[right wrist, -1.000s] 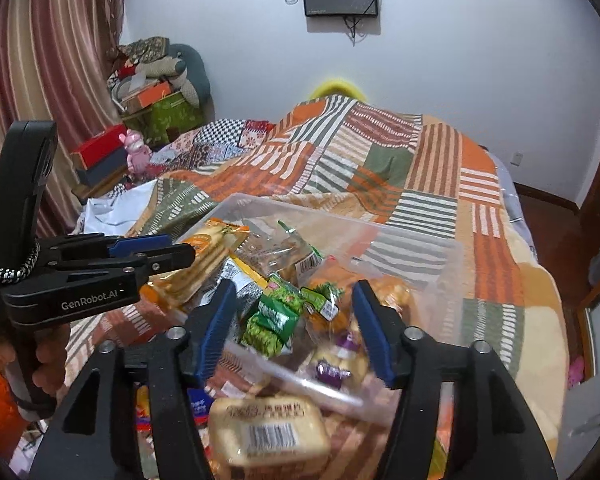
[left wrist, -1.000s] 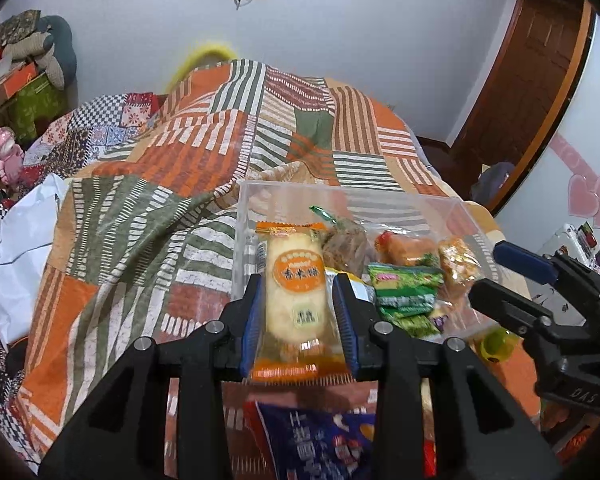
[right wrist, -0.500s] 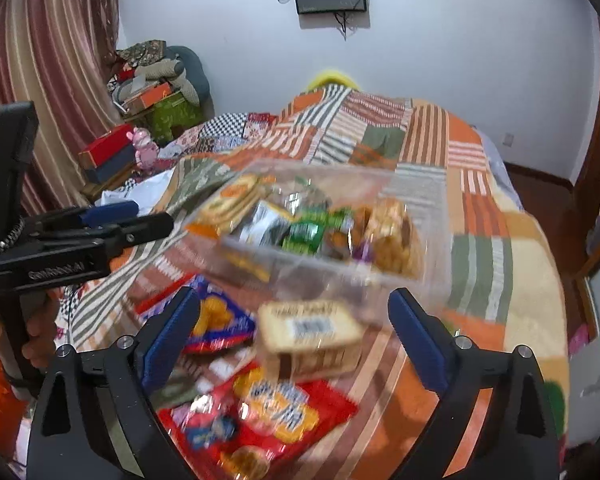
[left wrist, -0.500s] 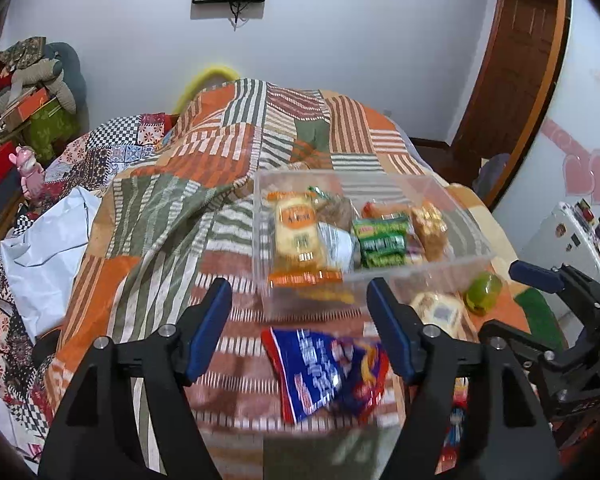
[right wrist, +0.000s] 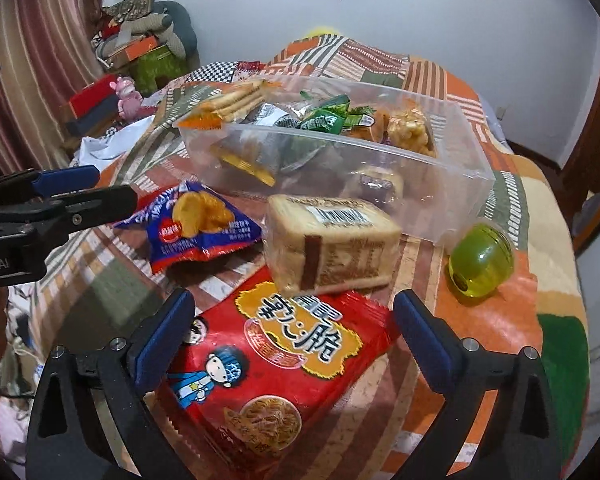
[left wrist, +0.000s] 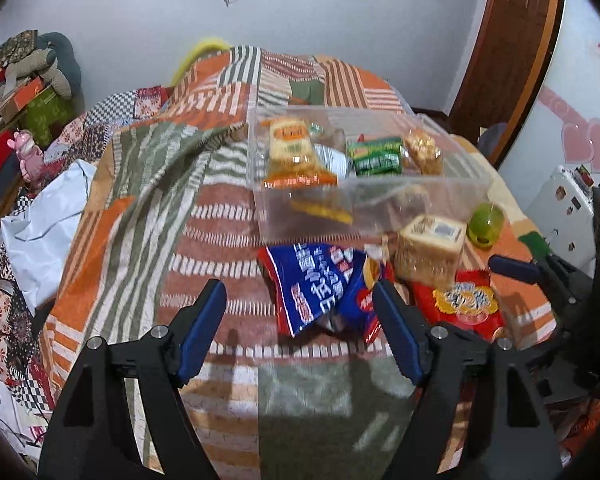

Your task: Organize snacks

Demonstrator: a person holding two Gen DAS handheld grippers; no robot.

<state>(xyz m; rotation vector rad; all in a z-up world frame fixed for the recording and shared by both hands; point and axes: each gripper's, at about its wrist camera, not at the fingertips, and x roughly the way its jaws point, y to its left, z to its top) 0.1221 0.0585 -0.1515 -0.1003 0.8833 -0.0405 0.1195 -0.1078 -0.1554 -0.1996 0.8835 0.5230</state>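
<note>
A clear plastic bin on the patchwork bed holds an orange cracker pack, green packets and other snacks. In front of it lie a blue snack bag, a wrapped bread block, a red snack bag and a green ball. My left gripper is open and empty, just short of the blue bag. My right gripper is open and empty, its fingers on either side of the red bag.
The patchwork bedspread covers the bed. White cloth and stacked boxes and bags lie at the left. A wooden door stands at the right. A small white cabinet is beyond the bed's right edge.
My left gripper let go of the orange cracker pack in the bin, opened and drew back. My right gripper also opened wider and drew back and down over the red bag.
</note>
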